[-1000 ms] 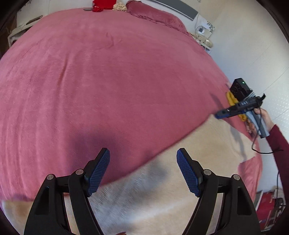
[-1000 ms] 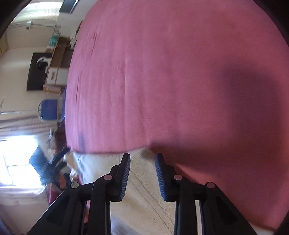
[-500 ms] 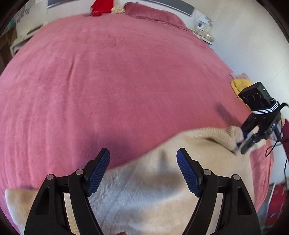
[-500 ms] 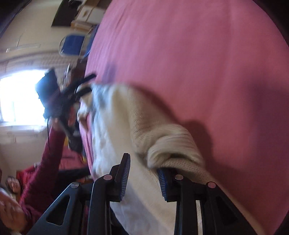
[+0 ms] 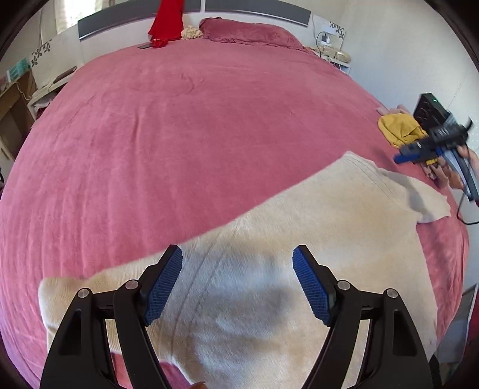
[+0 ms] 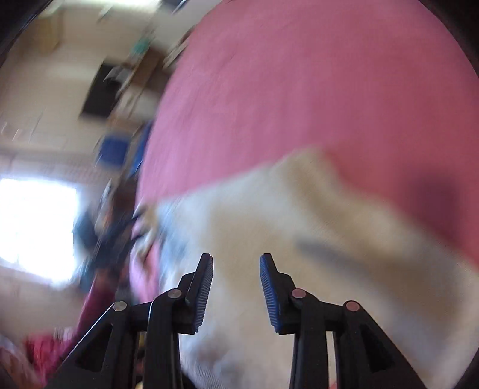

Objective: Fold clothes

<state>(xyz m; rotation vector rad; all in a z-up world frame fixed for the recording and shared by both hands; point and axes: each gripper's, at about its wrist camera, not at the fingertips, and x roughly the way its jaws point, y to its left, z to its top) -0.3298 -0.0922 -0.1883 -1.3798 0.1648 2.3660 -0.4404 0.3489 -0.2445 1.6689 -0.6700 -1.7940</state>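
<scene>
Left hand-held gripper (image 5: 236, 284): jaws stand wide apart with nothing between the blue pads; it hangs over the sweater, and its shadow falls on the knit just beyond the fingertips.
Right hand-held gripper (image 6: 236, 287): jaws are opening, a clear gap between the pads, no cloth in them; the sweater lies beneath and beyond the tips.
Right hand-held gripper, seen from the left wrist (image 5: 419, 149): at 3 o'clock, off the bed's edge, pointing in toward the sweater corner but apart from it; a hand (image 5: 470, 155) grips its handle.
Sweater (image 5: 299, 254): cream knit, spread flat on the bed from 7 o'clock up to 2 o'clock in the left wrist view, one corner reaching the bed edge at 3 o'clock.
Sweater, right wrist view (image 6: 314, 224): blurred, fills the lower centre, with a raised fold at 1 o'clock.
Bed (image 5: 194, 134): covered in pink fleece, bare across the upper half.
Only in the left wrist view: a pink pillow (image 5: 248, 33) at 12 o'clock, a red garment (image 5: 166, 24) and a small cream bundle (image 5: 191, 31) beside it, a yellow garment (image 5: 398, 128) at 2 o'clock near the bed edge.
Only in the right wrist view: a bright window (image 6: 36, 224) at 9 o'clock, a blue chair (image 6: 113, 149) at 10 o'clock, a dark red sleeve (image 6: 89, 305) at 8 o'clock; all smeared by motion blur.
</scene>
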